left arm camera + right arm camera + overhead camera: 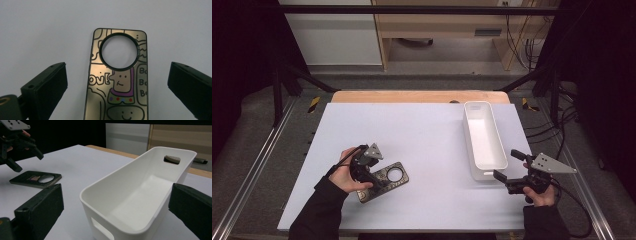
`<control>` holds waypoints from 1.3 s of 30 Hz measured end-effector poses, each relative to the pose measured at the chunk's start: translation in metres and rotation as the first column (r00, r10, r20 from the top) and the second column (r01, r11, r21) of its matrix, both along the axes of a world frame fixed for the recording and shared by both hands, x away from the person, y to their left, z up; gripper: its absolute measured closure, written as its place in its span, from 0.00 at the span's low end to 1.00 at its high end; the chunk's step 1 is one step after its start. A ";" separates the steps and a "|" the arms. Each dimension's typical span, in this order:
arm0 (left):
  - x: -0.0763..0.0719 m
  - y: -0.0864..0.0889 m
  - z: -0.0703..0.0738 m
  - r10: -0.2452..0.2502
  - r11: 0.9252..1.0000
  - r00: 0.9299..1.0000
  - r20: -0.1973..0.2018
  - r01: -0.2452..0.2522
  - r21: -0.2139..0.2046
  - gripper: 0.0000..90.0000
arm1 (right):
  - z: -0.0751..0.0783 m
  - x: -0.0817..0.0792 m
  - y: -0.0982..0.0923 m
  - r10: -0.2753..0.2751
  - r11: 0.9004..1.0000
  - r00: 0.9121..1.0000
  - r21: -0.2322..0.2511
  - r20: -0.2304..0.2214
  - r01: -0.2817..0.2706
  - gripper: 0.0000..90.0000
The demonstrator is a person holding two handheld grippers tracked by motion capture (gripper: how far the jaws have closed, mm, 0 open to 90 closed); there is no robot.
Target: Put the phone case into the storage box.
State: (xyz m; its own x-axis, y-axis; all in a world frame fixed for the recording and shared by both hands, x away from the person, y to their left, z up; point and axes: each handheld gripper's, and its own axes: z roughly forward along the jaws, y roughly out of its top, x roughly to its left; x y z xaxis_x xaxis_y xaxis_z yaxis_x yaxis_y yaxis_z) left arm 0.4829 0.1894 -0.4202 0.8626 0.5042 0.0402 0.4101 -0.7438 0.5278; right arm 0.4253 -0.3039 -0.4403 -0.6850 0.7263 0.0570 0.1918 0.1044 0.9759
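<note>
Black jaws of the left hand-held gripper (117, 82) stand wide apart on either side of a phone case (117, 77), which lies flat on the white surface (427, 130) between them, untouched as far as the high view lets me judge. Nothing is lifted yet; the grasp and any carrying remain. Over at the far side, the right hand-held gripper (508, 166) hangs open just beside the near end of the empty white bin (484, 140).

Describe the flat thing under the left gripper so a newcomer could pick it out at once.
On the white table, look at the near left part, below the left gripper. There lies a phone case, dark and flat, with cartoon doodles and one large round hole, unlike the tall white bin to the right.
</note>
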 end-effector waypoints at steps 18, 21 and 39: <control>0.003 -0.004 -0.022 0.002 0.999 0.999 -0.037 -0.001 0.047 0.02 | 0.000 0.000 0.000 0.001 1.000 1.000 -0.001 -0.002 -0.001 0.00; 0.004 -0.005 -0.024 0.001 0.998 0.999 -0.041 0.001 0.055 0.02 | 0.000 0.000 0.000 0.000 1.000 1.000 -0.001 -0.001 0.000 0.00; 0.006 -0.008 -0.038 -0.001 0.996 0.997 -0.072 0.007 0.086 0.03 | -0.001 0.000 0.001 0.003 1.000 1.000 -0.002 -0.006 -0.003 0.00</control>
